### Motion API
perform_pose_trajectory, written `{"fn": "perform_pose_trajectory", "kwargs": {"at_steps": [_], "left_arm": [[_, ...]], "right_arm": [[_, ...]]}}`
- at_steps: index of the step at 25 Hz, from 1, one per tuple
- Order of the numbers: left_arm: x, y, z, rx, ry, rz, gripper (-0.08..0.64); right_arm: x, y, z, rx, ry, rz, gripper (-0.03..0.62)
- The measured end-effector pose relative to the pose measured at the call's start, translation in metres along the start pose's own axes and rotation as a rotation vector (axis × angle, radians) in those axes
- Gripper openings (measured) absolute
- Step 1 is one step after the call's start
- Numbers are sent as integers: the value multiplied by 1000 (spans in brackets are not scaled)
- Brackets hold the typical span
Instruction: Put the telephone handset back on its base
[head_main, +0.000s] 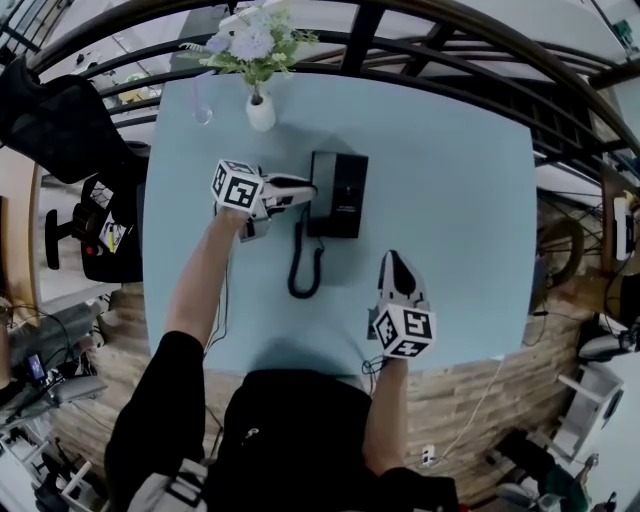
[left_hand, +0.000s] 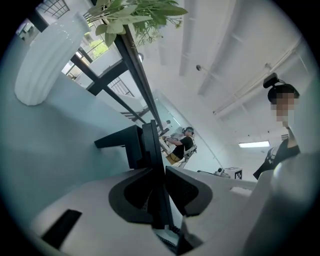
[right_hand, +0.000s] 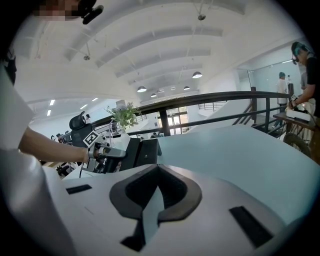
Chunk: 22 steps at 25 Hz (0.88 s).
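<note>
A black telephone base (head_main: 345, 195) lies on the light blue table (head_main: 450, 200). The black handset (head_main: 319, 200) runs along the base's left side; whether it sits fully in the cradle I cannot tell. My left gripper (head_main: 306, 190) reaches in from the left, and in the left gripper view (left_hand: 160, 169) its pads are closed on the thin edge of the handset (left_hand: 151, 145), with the base (left_hand: 120, 141) behind. The coiled cord (head_main: 303, 268) hangs toward me. My right gripper (head_main: 397, 262) rests near the front right, shut and empty (right_hand: 157, 168), looking toward the phone (right_hand: 142, 152).
A white vase of flowers (head_main: 260, 108) stands at the table's far edge, close behind the phone, and shows large in the left gripper view (left_hand: 45, 60). A clear glass (head_main: 202, 113) sits left of it. A black office chair (head_main: 60, 130) stands left of the table. Railings run beyond.
</note>
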<state>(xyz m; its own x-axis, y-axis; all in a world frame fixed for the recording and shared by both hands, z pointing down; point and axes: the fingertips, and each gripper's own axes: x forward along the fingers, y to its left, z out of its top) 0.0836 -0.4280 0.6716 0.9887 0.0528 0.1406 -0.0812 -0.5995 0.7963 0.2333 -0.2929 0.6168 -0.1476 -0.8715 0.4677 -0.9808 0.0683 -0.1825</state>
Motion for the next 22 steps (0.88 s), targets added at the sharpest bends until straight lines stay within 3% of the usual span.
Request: {"fn": "perform_pose_trajectory", "kwargs": {"at_steps": [4, 9, 12, 15, 18, 22], "left_arm": [[1, 13, -7, 4, 22, 76, 84], [0, 17, -2, 64, 27, 168, 100], [-5, 25, -2, 70, 5, 272, 173], [-15, 20, 2, 105, -55, 362, 178], [-29, -1, 16, 130, -158, 398, 178], [-50, -55, 32, 288, -270, 483, 169]], "right_arm": [[0, 3, -1, 2, 3, 6, -6], [0, 11, 5, -13, -4, 26, -6], [-3, 17, 14, -24, -19, 30, -6], [-8, 25, 23, -42, -43, 42, -6], [-14, 33, 34, -55, -69, 51, -6], [-27, 51, 51, -71, -102, 71, -6]]}}
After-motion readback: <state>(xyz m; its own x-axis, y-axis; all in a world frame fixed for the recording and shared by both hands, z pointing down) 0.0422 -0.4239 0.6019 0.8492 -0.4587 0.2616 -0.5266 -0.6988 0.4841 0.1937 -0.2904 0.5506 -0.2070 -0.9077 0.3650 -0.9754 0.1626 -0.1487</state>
